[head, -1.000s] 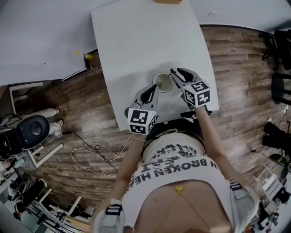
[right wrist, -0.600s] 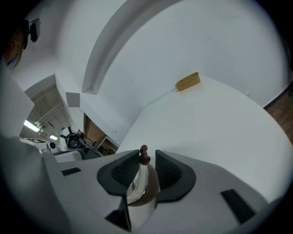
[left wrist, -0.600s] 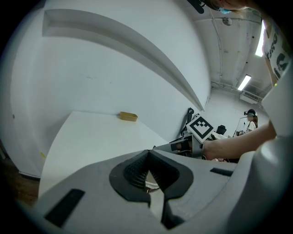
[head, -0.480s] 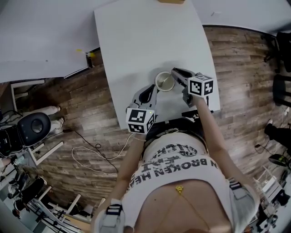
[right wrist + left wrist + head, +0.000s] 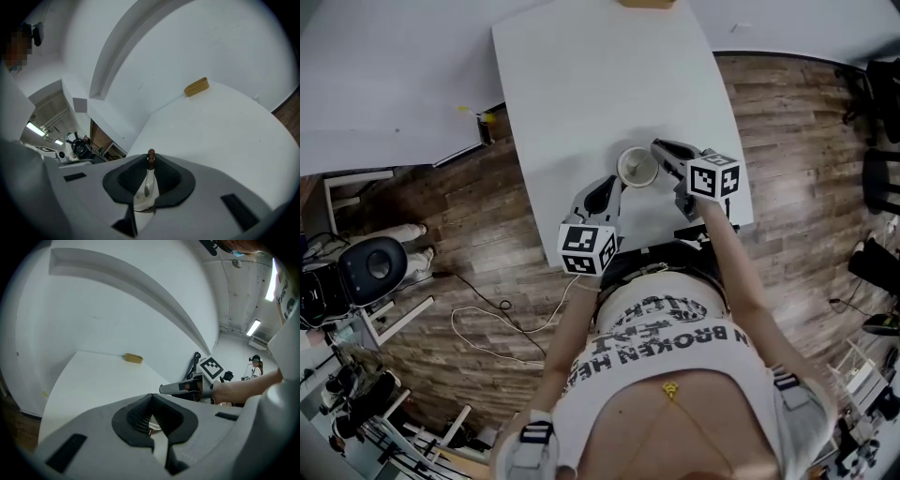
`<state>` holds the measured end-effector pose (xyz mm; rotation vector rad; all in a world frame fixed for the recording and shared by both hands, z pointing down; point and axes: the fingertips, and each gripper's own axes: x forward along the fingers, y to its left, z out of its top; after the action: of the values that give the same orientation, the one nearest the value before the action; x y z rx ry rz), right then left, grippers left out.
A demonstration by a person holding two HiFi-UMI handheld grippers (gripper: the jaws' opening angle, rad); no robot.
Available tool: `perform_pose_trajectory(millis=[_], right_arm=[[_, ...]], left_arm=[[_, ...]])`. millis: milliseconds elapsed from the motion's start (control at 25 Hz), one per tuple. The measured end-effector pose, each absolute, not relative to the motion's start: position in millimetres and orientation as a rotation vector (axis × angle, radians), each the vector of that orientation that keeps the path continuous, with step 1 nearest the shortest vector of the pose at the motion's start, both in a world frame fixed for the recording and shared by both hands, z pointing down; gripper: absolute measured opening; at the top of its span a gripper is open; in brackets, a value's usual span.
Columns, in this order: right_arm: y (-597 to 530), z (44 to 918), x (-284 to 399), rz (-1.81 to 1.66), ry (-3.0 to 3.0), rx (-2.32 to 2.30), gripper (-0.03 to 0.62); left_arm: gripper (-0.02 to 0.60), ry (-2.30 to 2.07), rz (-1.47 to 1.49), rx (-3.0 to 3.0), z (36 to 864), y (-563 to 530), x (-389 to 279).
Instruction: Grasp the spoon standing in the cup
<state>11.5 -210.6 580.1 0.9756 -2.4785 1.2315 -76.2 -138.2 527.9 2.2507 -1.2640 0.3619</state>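
The spoon (image 5: pixel 150 155) stands in the cup (image 5: pixel 636 167), near my edge of the white table (image 5: pixel 581 84). Only the handle's brown end shows, sticking up right between the tips of my right tongs (image 5: pixel 660 149). Those jaws have just been closing, and the right gripper view shows both pads against the handle, so I read them as clamped on the spoon. My left tongs (image 5: pixel 614 185) sit at the cup's near rim, drawn together with something white in the gap. I take that as a pinch on the cup wall to steady it, though the view is cramped.

The step in hand looks like the grasp itself, nearly done. Next I'd want a firm squeeze so the thin handle can't slip, then a straight lift clear of the rim while the left side keeps the cup down.

A second ago the right jaws stood wide either side of the handle and the marker cube was rolled differently. The cup and left tongs have barely shifted.
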Motion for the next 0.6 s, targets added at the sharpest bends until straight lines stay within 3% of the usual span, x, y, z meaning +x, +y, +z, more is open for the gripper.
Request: perform_pose_trajectory(millis=[600], right_arm=[[-196,524,11,1.128,-2.596,0.968,0.041]], left_arm=[[0.005,-1.245,0.349,2.263,525,-137,-72]])
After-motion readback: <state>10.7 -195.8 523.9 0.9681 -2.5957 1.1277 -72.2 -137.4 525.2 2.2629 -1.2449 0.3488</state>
